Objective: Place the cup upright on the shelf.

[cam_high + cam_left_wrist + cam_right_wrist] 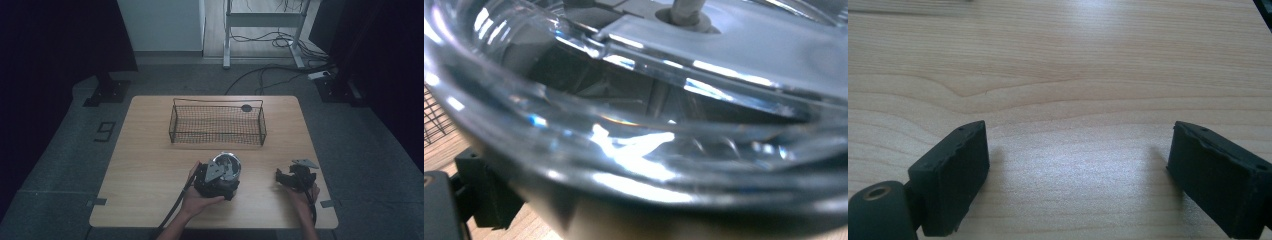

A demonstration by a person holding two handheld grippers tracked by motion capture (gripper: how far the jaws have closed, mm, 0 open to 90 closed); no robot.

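Note:
A clear glass bowl [228, 165] is lifted just above the wooden table [150, 165], near its front middle. My left gripper [218, 178] grips it from the near side, with a hand around the gripper body. In the left gripper view the bowl [649, 130] sits tight against the camera, tilted, and one black finger [479, 192] shows at the lower left beside its wall. My right gripper [287, 178] rests low at the front right of the table. Its jaws stand wide apart over bare wood in the right gripper view [1078, 170], with nothing between them.
A black wire basket [218, 136] stands at the back middle of the table, with a corner of its mesh [434, 120] in the left gripper view. A small dark round disc [246, 108] lies by its far right rim. Cables trail on the floor beyond.

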